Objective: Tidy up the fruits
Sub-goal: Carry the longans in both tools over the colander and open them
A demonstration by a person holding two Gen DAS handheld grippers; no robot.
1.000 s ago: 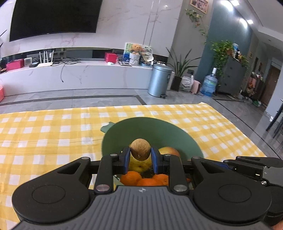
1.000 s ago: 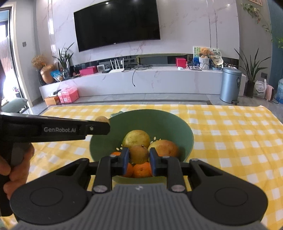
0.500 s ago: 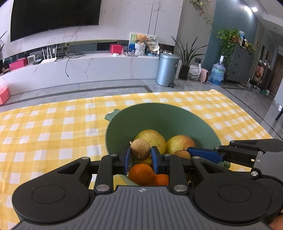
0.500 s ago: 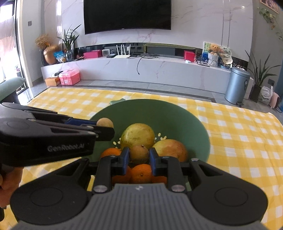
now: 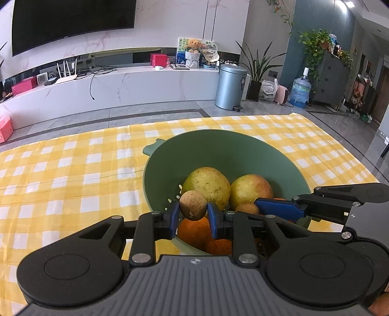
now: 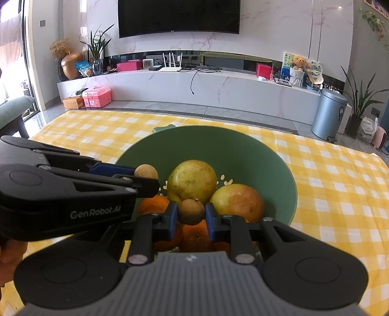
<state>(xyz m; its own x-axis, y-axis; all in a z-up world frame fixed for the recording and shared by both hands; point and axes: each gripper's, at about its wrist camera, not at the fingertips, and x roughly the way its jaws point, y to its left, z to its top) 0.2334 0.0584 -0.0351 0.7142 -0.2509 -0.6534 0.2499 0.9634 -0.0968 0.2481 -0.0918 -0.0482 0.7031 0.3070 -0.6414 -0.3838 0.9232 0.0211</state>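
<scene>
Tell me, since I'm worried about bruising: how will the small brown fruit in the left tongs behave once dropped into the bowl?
The brown fruit is round, so it will likely roll off the pear into a gap. It looks small and light, so bruising seems unlikely. The left tongs pinch it without visibly denting it, suggesting a firm shell.

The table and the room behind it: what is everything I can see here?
Bowl: one, green, on the yellow checked cloth.
Large fruits: two, yellow-green, in the bowl.
Oranges: several, orange, low in the bowl.
Small round fruits: two, brown, one in each gripper above the bowl.
Bin: one, grey, on the floor, right.
Television: one, black, on the wall.
Left gripper: black and blue, shut on a brown fruit.
Right gripper: likewise.
</scene>
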